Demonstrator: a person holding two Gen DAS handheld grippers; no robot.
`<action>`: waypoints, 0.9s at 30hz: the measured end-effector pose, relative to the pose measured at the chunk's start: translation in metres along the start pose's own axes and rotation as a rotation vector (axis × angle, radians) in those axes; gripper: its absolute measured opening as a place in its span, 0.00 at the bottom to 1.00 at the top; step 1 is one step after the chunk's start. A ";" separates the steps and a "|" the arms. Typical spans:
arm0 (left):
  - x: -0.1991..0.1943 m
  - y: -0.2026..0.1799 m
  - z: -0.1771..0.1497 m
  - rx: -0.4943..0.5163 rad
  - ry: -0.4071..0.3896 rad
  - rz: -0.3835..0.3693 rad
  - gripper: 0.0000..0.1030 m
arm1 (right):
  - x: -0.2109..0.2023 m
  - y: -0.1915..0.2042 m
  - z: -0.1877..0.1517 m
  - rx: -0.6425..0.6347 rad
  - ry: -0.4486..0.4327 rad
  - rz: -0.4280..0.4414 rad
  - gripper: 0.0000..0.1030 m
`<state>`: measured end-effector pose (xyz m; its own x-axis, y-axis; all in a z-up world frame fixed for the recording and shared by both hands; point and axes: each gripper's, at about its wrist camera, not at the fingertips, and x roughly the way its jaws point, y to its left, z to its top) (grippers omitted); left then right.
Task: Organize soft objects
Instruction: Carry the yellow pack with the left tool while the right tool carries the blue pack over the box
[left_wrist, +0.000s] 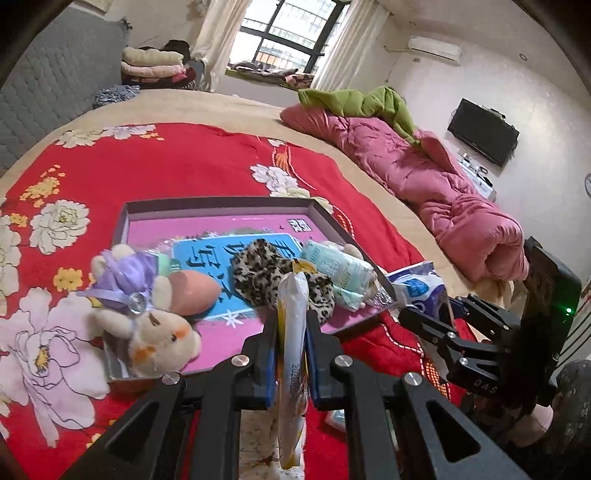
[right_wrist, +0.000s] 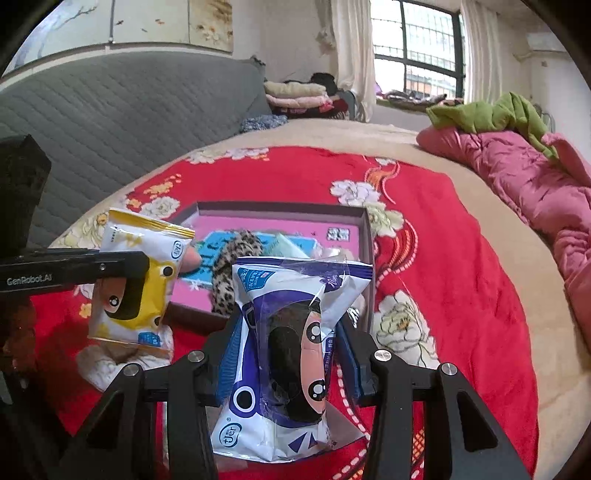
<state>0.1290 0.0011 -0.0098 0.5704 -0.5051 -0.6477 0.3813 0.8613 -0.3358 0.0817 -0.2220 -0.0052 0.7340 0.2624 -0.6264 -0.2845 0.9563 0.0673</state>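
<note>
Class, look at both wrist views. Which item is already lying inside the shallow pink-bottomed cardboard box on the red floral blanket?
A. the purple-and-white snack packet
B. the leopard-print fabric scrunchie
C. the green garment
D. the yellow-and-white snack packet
B: the leopard-print fabric scrunchie lies in the shallow pink-bottomed cardboard box, while both packets are clamped in the grippers.

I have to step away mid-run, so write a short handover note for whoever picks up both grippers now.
Left gripper: shut on the yellow packet, held edge-on above the bed.
Right gripper: shut on the purple packet.
Done: plush rabbit, pink sponge, leopard scrunchie and tissue pack lie in the box on the red blanket.
Left: set both packets in the box.
</note>
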 end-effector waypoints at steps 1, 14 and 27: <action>-0.001 0.000 0.001 0.004 -0.005 0.008 0.13 | -0.001 0.001 0.001 -0.008 -0.008 0.001 0.47; -0.011 0.002 0.009 0.003 -0.063 0.083 0.13 | -0.001 0.009 0.011 -0.039 -0.048 0.018 0.47; -0.009 0.004 0.014 -0.003 -0.074 0.116 0.13 | 0.005 0.012 0.019 -0.040 -0.076 0.033 0.47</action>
<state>0.1353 0.0082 0.0047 0.6625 -0.4044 -0.6305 0.3073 0.9144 -0.2636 0.0940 -0.2069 0.0070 0.7683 0.3041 -0.5633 -0.3325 0.9415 0.0548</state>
